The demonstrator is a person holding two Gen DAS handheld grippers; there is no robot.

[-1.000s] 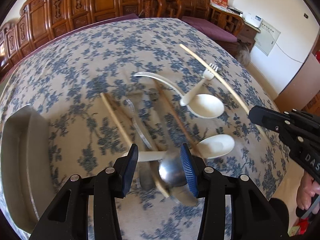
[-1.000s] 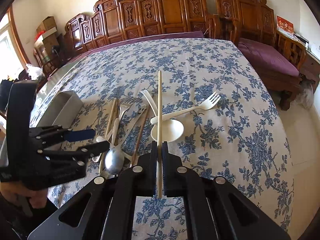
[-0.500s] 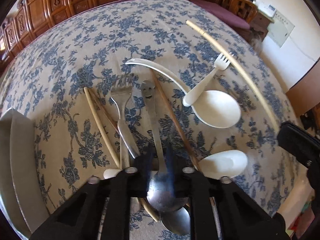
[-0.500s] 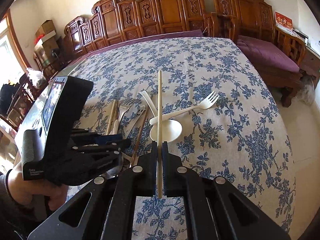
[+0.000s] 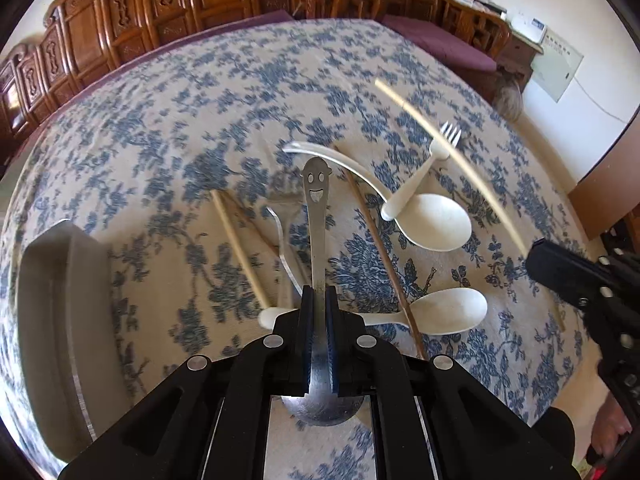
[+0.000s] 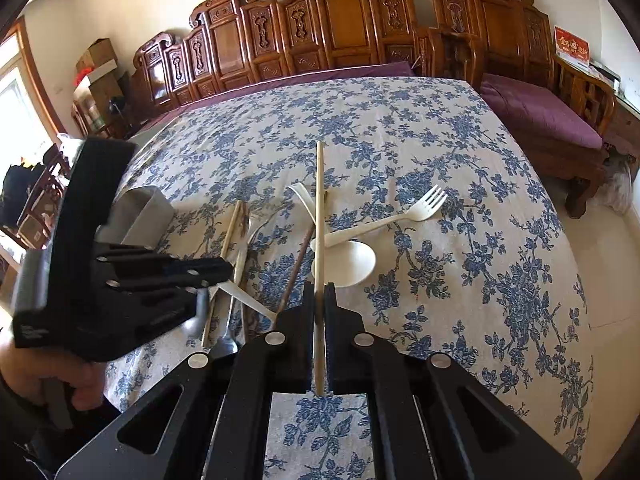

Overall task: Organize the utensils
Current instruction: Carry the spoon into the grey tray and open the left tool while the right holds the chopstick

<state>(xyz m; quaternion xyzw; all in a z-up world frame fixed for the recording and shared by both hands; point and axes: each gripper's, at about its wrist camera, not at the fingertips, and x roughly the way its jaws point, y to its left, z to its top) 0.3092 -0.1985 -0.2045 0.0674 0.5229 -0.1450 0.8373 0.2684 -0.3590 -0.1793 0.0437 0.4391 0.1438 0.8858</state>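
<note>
The left gripper [image 5: 319, 300] is pitched steeply down over the floral tablecloth [image 5: 160, 128], clamped on a steel spoon [image 5: 317, 216] at its neck, smiley handle pointing away and raised above the utensil pile. The right gripper [image 6: 319, 300] is angled down too, pinched on a pale chopstick [image 6: 319, 208] held above a white spoon [image 6: 352, 260].

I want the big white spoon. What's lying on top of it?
A white fork's handle end rests on the big white spoon, where bowl meets handle. Whatever lies beneath the bowl is hidden.
</note>
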